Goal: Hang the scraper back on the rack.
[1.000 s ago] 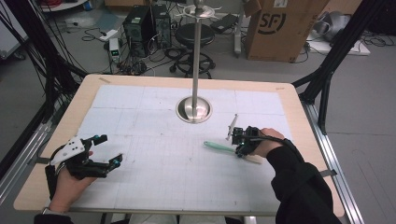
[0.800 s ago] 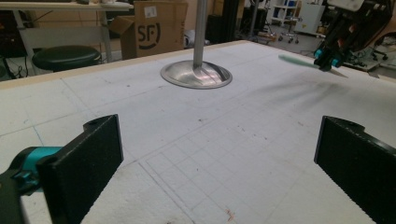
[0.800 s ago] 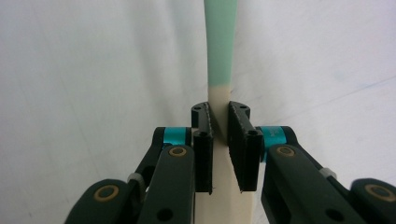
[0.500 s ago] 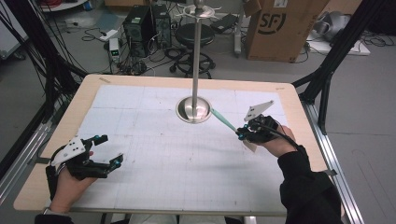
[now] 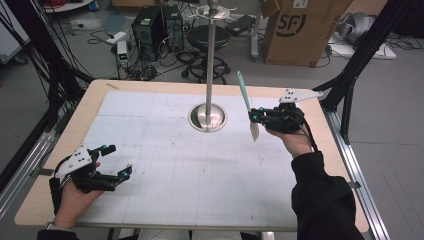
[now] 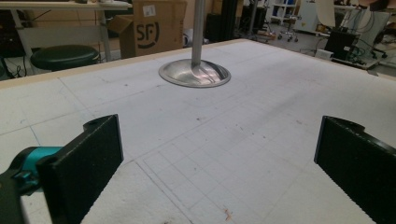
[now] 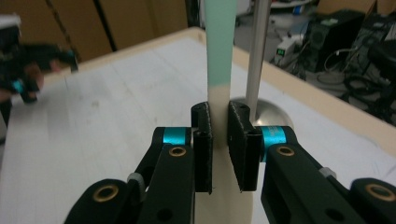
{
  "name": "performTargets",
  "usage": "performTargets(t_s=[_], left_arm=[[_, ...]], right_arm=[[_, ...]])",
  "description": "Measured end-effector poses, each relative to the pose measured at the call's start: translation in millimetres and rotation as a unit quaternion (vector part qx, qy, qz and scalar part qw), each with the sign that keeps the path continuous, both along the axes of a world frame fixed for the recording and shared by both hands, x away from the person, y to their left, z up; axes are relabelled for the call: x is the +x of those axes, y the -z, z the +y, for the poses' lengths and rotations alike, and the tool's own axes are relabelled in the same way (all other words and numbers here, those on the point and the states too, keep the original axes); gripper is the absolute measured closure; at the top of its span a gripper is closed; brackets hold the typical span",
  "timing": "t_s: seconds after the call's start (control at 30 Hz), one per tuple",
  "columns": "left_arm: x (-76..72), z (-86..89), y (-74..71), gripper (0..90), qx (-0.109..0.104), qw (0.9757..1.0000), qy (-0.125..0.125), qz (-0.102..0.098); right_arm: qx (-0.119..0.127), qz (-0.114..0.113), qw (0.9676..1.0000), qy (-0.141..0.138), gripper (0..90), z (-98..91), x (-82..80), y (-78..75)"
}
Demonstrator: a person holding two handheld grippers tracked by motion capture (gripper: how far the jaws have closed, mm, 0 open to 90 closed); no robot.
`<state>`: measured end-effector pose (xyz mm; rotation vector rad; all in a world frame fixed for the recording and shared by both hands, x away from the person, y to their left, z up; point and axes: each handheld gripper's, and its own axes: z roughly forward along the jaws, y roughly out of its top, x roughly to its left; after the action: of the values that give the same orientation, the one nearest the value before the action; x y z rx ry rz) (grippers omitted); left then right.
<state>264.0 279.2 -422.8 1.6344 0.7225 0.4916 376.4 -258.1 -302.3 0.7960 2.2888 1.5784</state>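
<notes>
A spatula (image 5: 244,95) with a mint-green handle and a pale blade hangs above the table's right side, handle up and blade down. My right gripper (image 5: 251,117) is shut on it where handle meets blade. In the right gripper view the jaws (image 7: 219,140) press the spatula (image 7: 218,56) from both sides, with the metal pole (image 7: 257,51) just behind. The stand's round steel base (image 5: 207,118) sits at the table's far middle, left of the spatula. My left gripper (image 5: 120,160) rests near the front left, open and with nothing between its jaws (image 6: 219,154).
The stand's pole (image 5: 211,60) rises tall from its base (image 6: 194,73). A white gridded mat (image 5: 190,165) covers the wooden table. Behind the table stand a cardboard box (image 5: 300,30), a black stool (image 5: 210,37) and computer towers (image 5: 155,22). Black frame posts flank both sides.
The right gripper has lifted the spatula off the mat, raised it and turned it upright, moving toward the far side near the stand. The left gripper has stayed still.
</notes>
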Motion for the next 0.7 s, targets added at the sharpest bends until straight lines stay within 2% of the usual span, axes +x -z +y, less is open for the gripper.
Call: performTargets(t_s=[0.13, 0.2, 0.37, 0.7], left_arm=[[-0.3, 1.1, 0.2, 1.7, 0.000, 1.0000, -0.002, -0.001], [-1.2, 1.4, 0.0, 1.7, 0.000, 1.0000, -0.002, -0.001], [-3.3, 2.6, -0.5, 1.7, 0.002, 1.0000, -0.003, -0.008], [-8.1, 7.1, 0.0, 1.7, 0.002, 0.9999, -0.011, -0.006]], right_arm=[[0.039, -0.012, 0.9987, 0.031, 80.6, 4.5, 5.6, -12.2], [0.046, -0.020, 0.9976, 0.048, 80.6, 7.6, 9.0, -18.2], [0.066, -0.029, 0.9952, 0.067, 80.6, 16.3, 17.9, -32.7], [0.062, -0.040, 0.9946, 0.073, 80.6, 34.6, 32.8, -59.7]])
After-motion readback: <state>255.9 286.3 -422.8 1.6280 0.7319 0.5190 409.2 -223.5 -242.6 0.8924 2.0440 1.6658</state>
